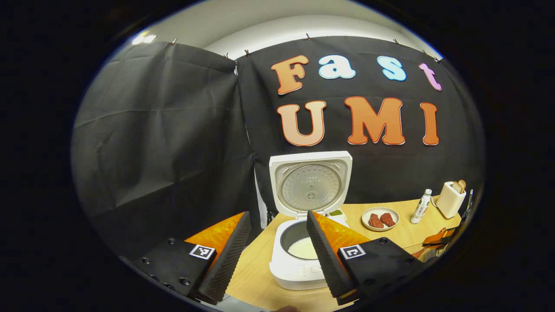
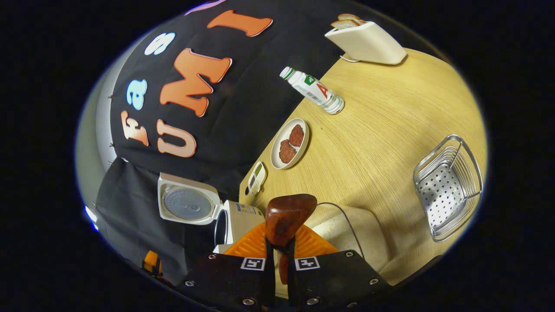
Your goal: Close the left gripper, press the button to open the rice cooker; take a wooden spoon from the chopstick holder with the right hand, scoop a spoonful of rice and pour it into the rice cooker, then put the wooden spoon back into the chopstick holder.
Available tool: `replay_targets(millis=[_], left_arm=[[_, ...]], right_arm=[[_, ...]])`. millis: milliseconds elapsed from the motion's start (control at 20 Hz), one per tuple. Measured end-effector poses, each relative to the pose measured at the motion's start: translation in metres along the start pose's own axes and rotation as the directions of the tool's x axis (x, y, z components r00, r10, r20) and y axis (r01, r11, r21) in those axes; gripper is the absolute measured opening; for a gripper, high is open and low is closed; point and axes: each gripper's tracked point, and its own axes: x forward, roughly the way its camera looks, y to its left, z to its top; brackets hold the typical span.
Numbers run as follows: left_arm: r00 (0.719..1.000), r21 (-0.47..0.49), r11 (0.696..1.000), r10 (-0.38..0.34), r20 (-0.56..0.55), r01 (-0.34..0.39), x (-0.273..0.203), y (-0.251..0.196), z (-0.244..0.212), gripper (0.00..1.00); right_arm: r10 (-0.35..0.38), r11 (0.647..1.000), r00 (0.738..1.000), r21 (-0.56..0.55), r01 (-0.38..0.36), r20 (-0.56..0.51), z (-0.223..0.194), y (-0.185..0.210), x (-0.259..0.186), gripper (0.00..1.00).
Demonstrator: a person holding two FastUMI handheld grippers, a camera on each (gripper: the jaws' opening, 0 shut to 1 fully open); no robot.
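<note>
The white, square-bodied rice cooker (image 1: 303,255) stands open on the pale wooden table (image 2: 368,143), its lid raised upright, and a patch of white rice (image 1: 302,248) lies in the dark inner pot, so the button step looks done and the work now belongs to the spoon. In the left gripper view the left gripper (image 1: 277,251) hangs in front of the cooker with its fingers spread wide and nothing between them. In the right gripper view the right gripper (image 2: 279,260) has its fingers drawn close together on the handle of the reddish-brown wooden spoon (image 2: 287,219), whose rounded bowl rises just above the fingertips; the camera is rolled hard to one side, so the cooker sits low and to the left of the spoon. Whether the bowl carries rice I cannot tell, since only its smooth back faces the camera. A pale, speckled vessel (image 2: 360,238) lies just behind the spoon, half hidden; it may be the rice supply, though that is a guess. The perforated steel wire basket (image 2: 446,190) near the table edge is probably the chopstick holder. Judging from this, the next move calls for carrying the spoon level to whichever vessel is due.
</note>
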Motion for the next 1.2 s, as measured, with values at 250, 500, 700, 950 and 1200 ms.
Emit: replay_targets(millis=[250, 500, 700, 950, 1200], left_arm=[[1.000, -0.024, 1.000, -0.003, 0.001, 0.003, 0.002, -0.006, 0.000, 0.89], [1.000, -0.047, 0.999, -0.009, 0.006, 0.009, 0.005, -0.009, 0.002, 0.89], [1.000, -0.054, 0.998, 0.014, 0.016, -0.014, 0.007, 0.005, -0.001, 0.89], [0.997, -0.074, 0.994, 0.082, 0.015, -0.081, 0.003, 0.043, -0.013, 0.89], [0.988, -0.106, 0.982, 0.154, -0.003, -0.154, 0.005, 0.089, -0.029, 0.89]], right_arm=[[0.087, 0.982, 0.995, 0.163, -0.094, 0.054, 0.029, 0.016, -0.017, 0.11], [0.195, 0.936, 0.977, 0.281, -0.211, 0.082, 0.044, 0.060, -0.019, 0.11], [0.261, 0.903, 0.962, 0.331, -0.274, 0.083, 0.051, 0.110, -0.003, 0.11], [0.297, 0.914, 0.954, 0.274, -0.299, 0.050, 0.040, 0.185, 0.035, 0.11], [0.286, 0.946, 0.958, 0.161, -0.281, -0.009, 0.007, 0.250, 0.083, 0.11]])
